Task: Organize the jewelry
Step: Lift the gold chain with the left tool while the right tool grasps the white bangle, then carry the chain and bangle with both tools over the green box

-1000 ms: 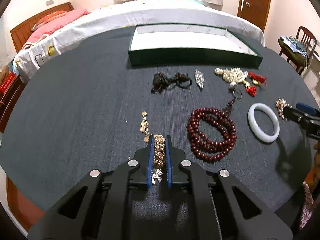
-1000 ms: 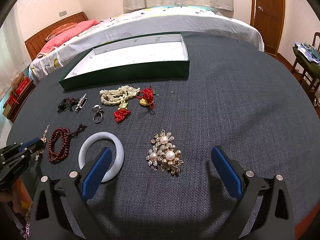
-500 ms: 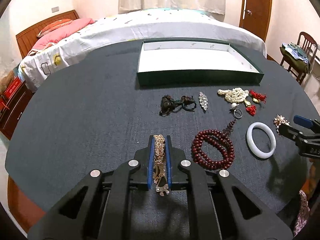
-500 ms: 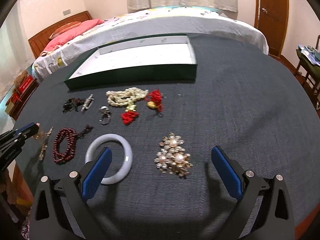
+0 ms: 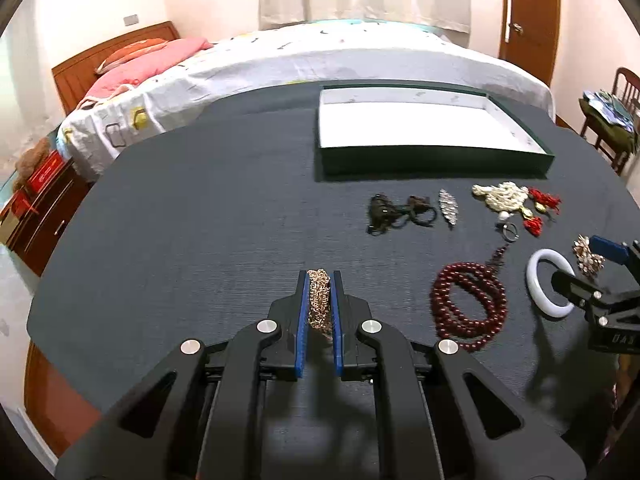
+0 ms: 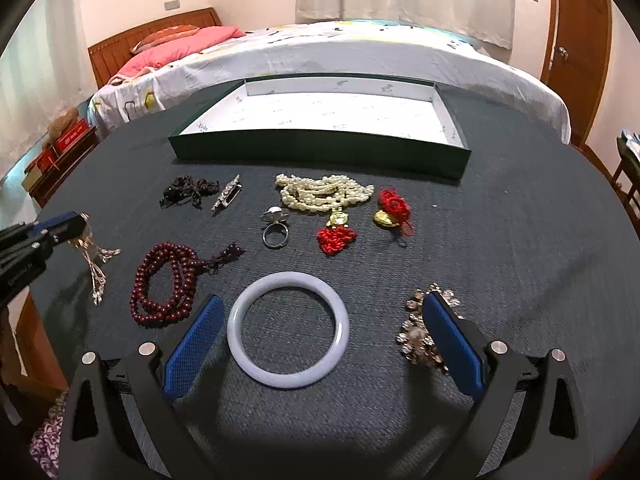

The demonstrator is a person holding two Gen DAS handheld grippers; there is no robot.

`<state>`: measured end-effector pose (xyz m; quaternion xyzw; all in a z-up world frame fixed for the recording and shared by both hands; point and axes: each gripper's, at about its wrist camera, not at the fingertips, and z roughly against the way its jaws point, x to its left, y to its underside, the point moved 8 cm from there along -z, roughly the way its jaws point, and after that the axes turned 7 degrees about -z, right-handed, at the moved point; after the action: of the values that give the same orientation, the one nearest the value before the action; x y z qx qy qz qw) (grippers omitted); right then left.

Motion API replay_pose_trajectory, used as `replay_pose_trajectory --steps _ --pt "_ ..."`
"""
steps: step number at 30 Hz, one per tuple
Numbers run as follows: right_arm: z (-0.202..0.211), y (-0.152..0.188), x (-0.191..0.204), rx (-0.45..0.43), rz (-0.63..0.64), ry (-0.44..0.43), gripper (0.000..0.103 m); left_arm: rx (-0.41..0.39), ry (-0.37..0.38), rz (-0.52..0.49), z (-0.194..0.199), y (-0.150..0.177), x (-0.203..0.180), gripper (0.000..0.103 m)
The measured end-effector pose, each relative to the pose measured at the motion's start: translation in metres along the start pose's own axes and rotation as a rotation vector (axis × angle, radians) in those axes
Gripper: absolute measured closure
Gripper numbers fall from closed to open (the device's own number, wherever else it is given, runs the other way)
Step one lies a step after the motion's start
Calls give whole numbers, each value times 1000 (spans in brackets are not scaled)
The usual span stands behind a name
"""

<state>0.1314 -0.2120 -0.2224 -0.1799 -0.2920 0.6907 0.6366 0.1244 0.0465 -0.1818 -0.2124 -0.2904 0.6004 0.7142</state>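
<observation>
My left gripper is shut on a gold chain and holds it above the dark table; in the right wrist view the chain dangles from it at the far left. My right gripper is open, its jaws either side of a white bangle lying on the table. A pearl brooch lies partly behind its right finger. The green tray with a white floor stands at the back, nothing in it.
On the table lie dark red prayer beads, a ring, a pearl strand, red knot charms, a silver clip and dark hair ties. A bed stands behind the table.
My left gripper has lifted the gold chain off the table and moved left. My right gripper has moved left from the brooch, so the bangle now lies between its jaws.
</observation>
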Motion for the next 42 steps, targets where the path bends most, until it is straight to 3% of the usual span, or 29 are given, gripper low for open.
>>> replay_pose_trajectory --steps 11,18,25,28,33,37,42 --pt "-17 12 7 52 36 24 7 11 -5 34 -2 4 10 93" --pt "-16 16 10 33 50 21 8 17 -1 31 -3 5 7 93" --pt "-13 16 8 18 45 17 14 22 2 31 -5 7 5 93" --pt "-13 14 12 13 53 11 24 24 3 33 -6 7 5 93" --pt "-14 12 13 8 56 9 25 29 7 36 -8 8 4 93" --pt "-11 12 16 -3 65 0 34 29 7 37 -9 8 4 93" --pt "-11 12 16 -11 62 -7 34 33 8 32 -10 10 2 93"
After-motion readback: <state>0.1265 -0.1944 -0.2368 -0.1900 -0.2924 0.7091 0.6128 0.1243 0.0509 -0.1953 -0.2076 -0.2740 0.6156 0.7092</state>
